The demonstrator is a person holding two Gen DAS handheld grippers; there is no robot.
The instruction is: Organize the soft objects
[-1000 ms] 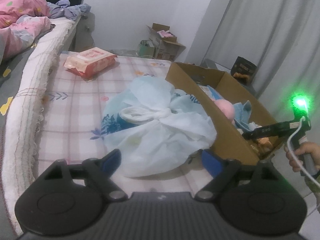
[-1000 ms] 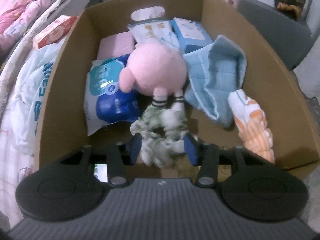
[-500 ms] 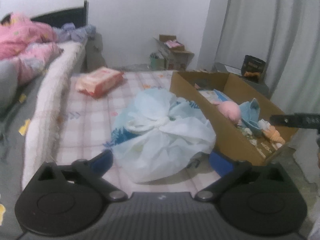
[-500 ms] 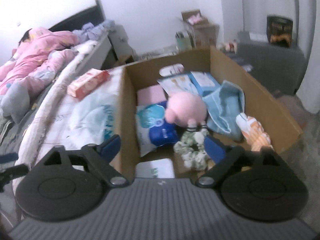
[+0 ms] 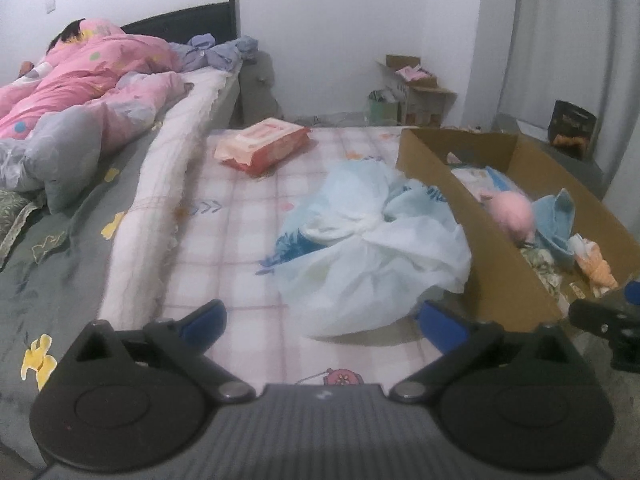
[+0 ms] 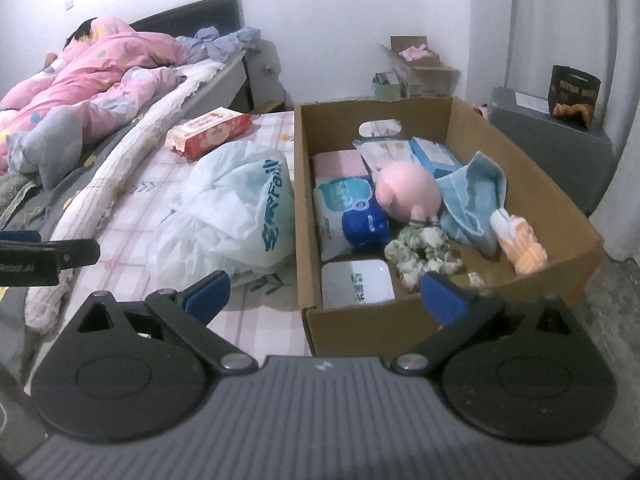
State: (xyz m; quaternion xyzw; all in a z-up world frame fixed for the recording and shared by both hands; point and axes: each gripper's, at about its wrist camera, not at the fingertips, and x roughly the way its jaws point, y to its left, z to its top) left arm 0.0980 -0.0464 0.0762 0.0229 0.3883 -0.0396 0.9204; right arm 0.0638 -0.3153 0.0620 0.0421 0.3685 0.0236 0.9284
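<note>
Both tongs stood wide and empty: the right tongs (image 6: 325,294), whose jaws had just been opening, faced a cardboard box (image 6: 532,184) at one o'clock holding a pink plush toy (image 6: 406,188), floral scrunchie (image 6: 424,250) and blue towel (image 6: 474,196). The left tongs (image 5: 322,320) faced a white plastic bag (image 5: 372,248) at twelve o'clock on the mattress (image 5: 240,216).

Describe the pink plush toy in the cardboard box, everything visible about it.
The pink plush toy looks soft and fuzzy, with a round body and short legs ending in striped cuffs. It lies on its side in the middle of the cardboard box, resting on a blue and white packet, against the blue towel, its legs by a green floral scrunchie. No gripper touches it.
</note>
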